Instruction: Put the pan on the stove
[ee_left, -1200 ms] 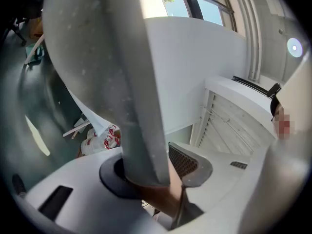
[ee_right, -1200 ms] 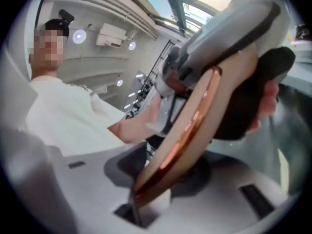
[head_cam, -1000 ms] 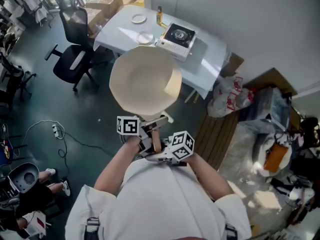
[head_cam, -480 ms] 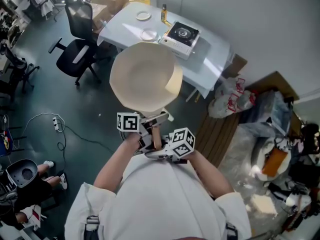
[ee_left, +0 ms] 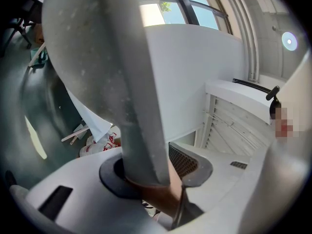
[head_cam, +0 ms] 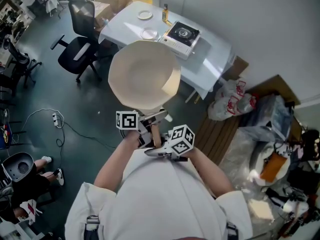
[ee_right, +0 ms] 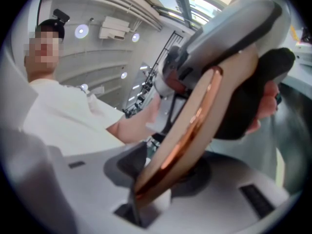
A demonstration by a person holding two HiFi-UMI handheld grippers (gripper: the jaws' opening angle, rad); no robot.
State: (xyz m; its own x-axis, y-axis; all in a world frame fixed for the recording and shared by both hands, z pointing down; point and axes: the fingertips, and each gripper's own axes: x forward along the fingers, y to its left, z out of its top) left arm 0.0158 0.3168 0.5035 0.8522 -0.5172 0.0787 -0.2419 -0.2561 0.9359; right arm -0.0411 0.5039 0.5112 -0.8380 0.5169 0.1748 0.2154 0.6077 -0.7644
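Still | left tool [head_cam: 149, 120], right tool [head_cam: 156, 147] grip pan [head_cam: 145, 74] | stove [head_cam: 181, 34] seemingly nearer

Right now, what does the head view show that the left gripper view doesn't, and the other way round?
Only the head view shows the stove, two plates, a bottle, an office chair and the pale inside of the pan. Only the left gripper view shows a window and the pan's grey underside from close by. Both show the pan, its handle clamped in the left gripper, and a red-printed bag.
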